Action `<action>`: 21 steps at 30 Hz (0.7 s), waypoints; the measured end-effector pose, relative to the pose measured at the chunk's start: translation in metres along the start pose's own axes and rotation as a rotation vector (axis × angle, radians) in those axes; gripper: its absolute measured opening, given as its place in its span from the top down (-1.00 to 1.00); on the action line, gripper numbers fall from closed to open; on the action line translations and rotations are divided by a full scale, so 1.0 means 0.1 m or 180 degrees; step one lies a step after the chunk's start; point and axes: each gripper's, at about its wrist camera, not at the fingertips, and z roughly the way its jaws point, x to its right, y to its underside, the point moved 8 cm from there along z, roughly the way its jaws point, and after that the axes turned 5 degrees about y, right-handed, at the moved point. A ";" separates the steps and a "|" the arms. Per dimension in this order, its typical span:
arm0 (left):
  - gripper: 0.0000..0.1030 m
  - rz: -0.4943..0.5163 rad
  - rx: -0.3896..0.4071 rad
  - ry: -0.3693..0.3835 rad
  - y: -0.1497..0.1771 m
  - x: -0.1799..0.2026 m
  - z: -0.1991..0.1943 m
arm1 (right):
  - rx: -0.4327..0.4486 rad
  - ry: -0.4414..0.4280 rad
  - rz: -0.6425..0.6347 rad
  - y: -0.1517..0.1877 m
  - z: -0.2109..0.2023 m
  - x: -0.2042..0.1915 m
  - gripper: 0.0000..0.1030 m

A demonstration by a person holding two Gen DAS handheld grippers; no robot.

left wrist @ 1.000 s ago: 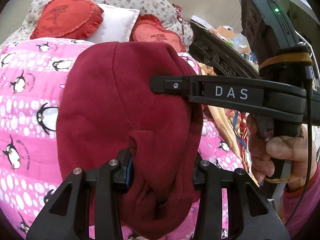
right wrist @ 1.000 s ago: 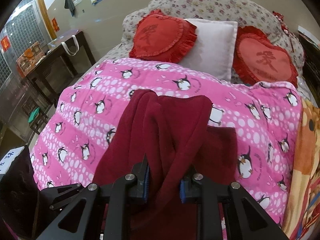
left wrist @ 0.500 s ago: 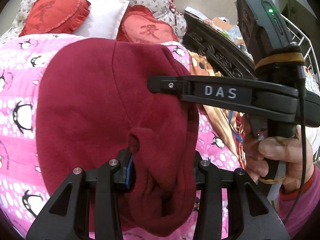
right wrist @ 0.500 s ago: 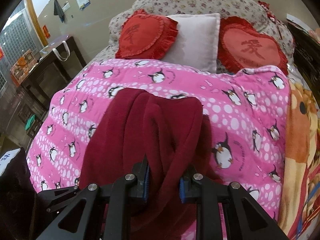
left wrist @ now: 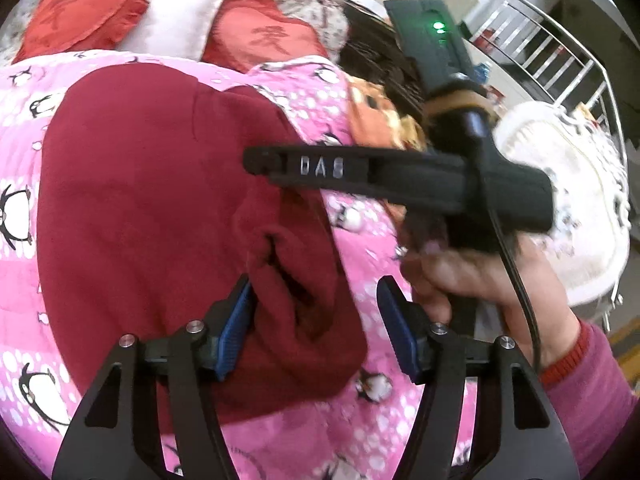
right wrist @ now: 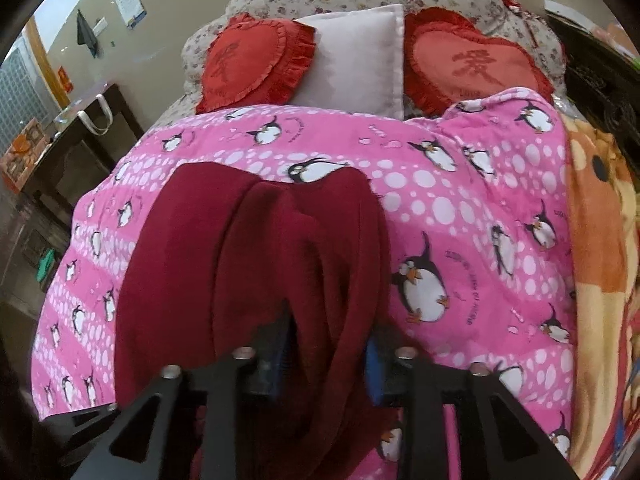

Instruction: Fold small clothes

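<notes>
A dark red fleece garment point(left wrist: 152, 208) lies folded on the pink penguin blanket point(left wrist: 24, 160). My left gripper point(left wrist: 316, 312) is open, its blue pads point(left wrist: 236, 320) apart, with a bunched fold of the garment resting against the left pad. In the right wrist view the garment point(right wrist: 248, 248) stretches ahead on the blanket point(right wrist: 460, 200). My right gripper point(right wrist: 328, 348) has its pads spread with a fold of the garment between them. The right gripper also shows in the left wrist view point(left wrist: 260, 160), over the garment's right edge.
Two red heart cushions point(right wrist: 248, 60) point(right wrist: 472, 64) and a white pillow point(right wrist: 356, 60) lie at the bed head. An orange blanket point(right wrist: 600, 240) covers the right side. A dark table point(right wrist: 80, 136) stands left of the bed. A white basket point(left wrist: 560, 200) sits right of it.
The garment has come down flat onto the blanket. My left gripper has opened and let go of the fold. The right gripper's pads have spread wider.
</notes>
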 end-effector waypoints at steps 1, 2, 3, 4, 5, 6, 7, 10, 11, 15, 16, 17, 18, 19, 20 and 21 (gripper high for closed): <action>-0.19 0.0045 -0.0041 0.0045 0.05 0.02 -0.06 | 0.0003 -0.0039 0.0078 0.00 -0.05 0.04 0.23; -0.19 0.0089 -0.0058 0.0069 0.08 0.04 -0.10 | 0.0020 -0.0060 0.0130 0.01 -0.10 0.06 0.23; -0.19 0.0157 -0.0064 0.0083 0.13 0.07 -0.18 | 0.0057 -0.0079 0.0171 0.01 -0.18 0.09 0.23; -0.19 0.0218 -0.0058 0.0085 0.16 0.08 -0.25 | 0.0092 -0.0115 0.0195 0.02 -0.26 0.10 0.22; -0.19 0.0268 -0.0050 0.0085 0.19 0.09 -0.30 | 0.0141 -0.0206 0.0221 0.04 -0.36 0.09 0.22; -0.20 0.0307 -0.0042 0.0081 0.21 0.09 -0.36 | 0.0169 -0.0278 0.0230 0.04 -0.42 0.07 0.22; -0.20 0.0347 -0.0026 0.0057 0.25 0.06 -0.43 | 0.0219 -0.0405 0.0231 0.07 -0.52 0.02 0.22; -0.20 0.0355 0.0007 -0.0035 0.30 -0.05 -0.54 | 0.0307 -0.0628 0.0117 0.14 -0.70 -0.21 0.22; -0.20 0.0340 0.0018 -0.0110 0.32 -0.12 -0.58 | 0.0271 -0.0728 0.0033 0.20 -0.72 -0.32 0.22; -0.20 0.0130 0.0015 -0.0365 0.39 -0.43 -0.59 | 0.0065 -0.0790 -0.0300 0.44 -0.60 -0.63 0.23; -0.20 0.0076 0.0006 -0.0405 0.42 -0.50 -0.58 | 0.0015 -0.0700 -0.0392 0.53 -0.55 -0.64 0.28; -0.20 0.0055 -0.0001 -0.0433 0.44 -0.55 -0.57 | -0.0034 -0.0593 -0.0481 0.64 -0.51 -0.62 0.31; -0.20 0.0040 -0.0010 -0.0462 0.47 -0.59 -0.56 | -0.0065 -0.0532 -0.0521 0.74 -0.47 -0.58 0.33; -0.20 0.0030 -0.0026 -0.0475 0.50 -0.62 -0.54 | -0.0110 -0.0481 -0.0511 0.84 -0.42 -0.51 0.37; -0.20 0.0016 -0.0054 -0.0460 0.53 -0.66 -0.50 | -0.0166 -0.0415 -0.0473 0.93 -0.36 -0.42 0.41; -0.20 0.0007 -0.0072 -0.0446 0.55 -0.67 -0.48 | -0.0202 -0.0372 -0.0422 1.02 -0.30 -0.34 0.41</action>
